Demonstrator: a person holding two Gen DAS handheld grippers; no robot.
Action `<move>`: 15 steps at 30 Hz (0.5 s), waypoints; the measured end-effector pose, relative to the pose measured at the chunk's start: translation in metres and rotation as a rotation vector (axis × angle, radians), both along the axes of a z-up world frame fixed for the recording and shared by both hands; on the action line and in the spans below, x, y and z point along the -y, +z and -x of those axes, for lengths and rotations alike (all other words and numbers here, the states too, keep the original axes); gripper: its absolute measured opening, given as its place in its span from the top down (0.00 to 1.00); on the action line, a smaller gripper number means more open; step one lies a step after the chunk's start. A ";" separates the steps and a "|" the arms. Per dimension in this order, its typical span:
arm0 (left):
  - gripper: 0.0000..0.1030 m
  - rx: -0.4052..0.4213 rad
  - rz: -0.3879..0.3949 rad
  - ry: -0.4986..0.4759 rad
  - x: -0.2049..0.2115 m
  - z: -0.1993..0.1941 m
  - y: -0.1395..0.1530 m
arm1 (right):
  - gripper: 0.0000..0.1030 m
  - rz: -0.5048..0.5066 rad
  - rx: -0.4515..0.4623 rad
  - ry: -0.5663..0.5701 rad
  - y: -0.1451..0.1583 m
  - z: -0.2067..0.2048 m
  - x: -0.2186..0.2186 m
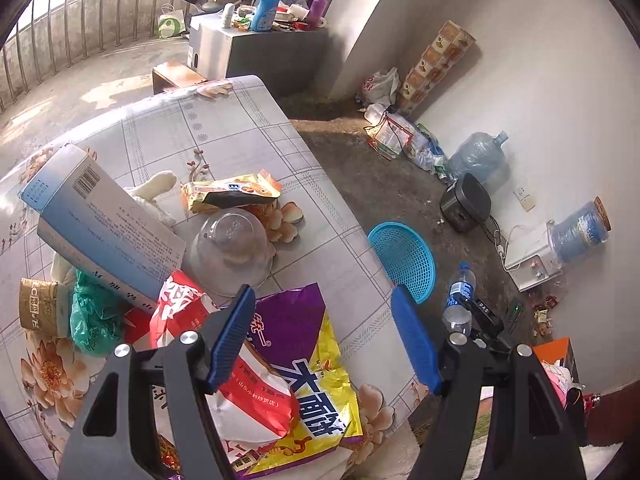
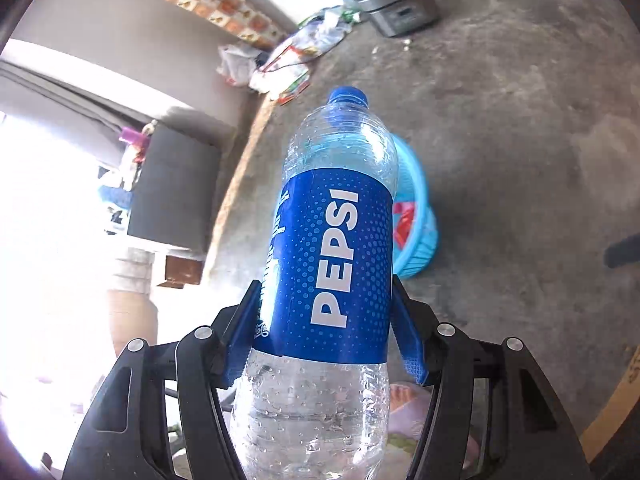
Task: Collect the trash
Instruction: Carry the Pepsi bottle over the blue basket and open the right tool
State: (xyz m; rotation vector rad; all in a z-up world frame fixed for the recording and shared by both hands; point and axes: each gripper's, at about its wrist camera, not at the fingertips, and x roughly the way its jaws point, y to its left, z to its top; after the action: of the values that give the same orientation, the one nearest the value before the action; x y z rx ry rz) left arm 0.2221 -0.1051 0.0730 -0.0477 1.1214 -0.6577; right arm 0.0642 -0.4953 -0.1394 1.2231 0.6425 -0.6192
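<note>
My right gripper [image 2: 325, 282] is shut on an empty clear Pepsi bottle [image 2: 332, 240] with a blue label and cap, and its blue pads press on the label from both sides. The bottle hangs above a blue mesh basket [image 2: 420, 216] on the floor, which holds something red. In the left wrist view the same bottle [image 1: 460, 292] shows to the right of the basket [image 1: 404, 256]. My left gripper [image 1: 322, 296] is open over the table's near edge, above a purple and yellow snack bag [image 1: 312, 360] and a red and white bag [image 1: 248, 392].
The flowered table [image 1: 224, 120] also carries a blue box [image 1: 100, 216], a clear plastic dome [image 1: 232, 248], a snack wrapper [image 1: 236, 192], a green plastic bag [image 1: 92, 316] and a gold cup [image 1: 38, 306]. A rice cooker [image 1: 466, 202], water jugs and litter line the wall.
</note>
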 end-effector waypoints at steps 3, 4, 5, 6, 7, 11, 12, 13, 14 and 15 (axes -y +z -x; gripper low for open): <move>0.34 -0.003 0.003 0.002 -0.002 0.001 0.001 | 0.43 -0.132 0.048 0.020 -0.024 -0.037 0.029; 0.34 0.001 0.003 0.004 -0.003 0.002 0.002 | 0.43 -0.180 0.049 0.017 -0.034 -0.050 0.038; 0.34 0.003 0.003 0.008 -0.004 0.002 0.003 | 0.42 -0.225 0.037 -0.005 -0.043 -0.061 0.047; 0.34 0.005 0.003 0.013 -0.006 0.001 0.004 | 0.40 -0.272 0.037 -0.043 -0.048 -0.070 0.051; 0.34 0.007 0.003 0.019 -0.008 0.001 0.004 | 0.38 -0.306 0.044 -0.069 -0.056 -0.077 0.058; 0.34 0.013 -0.003 0.036 -0.013 0.000 0.005 | 0.33 -0.324 -0.008 -0.123 -0.063 -0.095 0.060; 0.34 0.015 -0.004 0.037 -0.014 0.000 0.005 | 0.33 -0.323 0.000 -0.120 -0.063 -0.096 0.059; 0.34 0.017 -0.005 0.038 -0.014 0.001 0.006 | 0.33 -0.323 0.021 -0.104 -0.060 -0.095 0.055; 0.34 0.018 -0.004 0.037 -0.014 0.001 0.006 | 0.33 -0.311 0.034 -0.086 -0.058 -0.095 0.051; 0.34 0.020 -0.004 0.037 -0.014 0.001 0.006 | 0.33 -0.283 0.034 -0.063 -0.053 -0.092 0.045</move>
State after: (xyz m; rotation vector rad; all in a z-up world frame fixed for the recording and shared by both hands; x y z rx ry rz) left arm 0.2207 -0.0912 0.0788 -0.0581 1.1004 -0.6220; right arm 0.1562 -0.5404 -0.1923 1.5197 0.6810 -0.5717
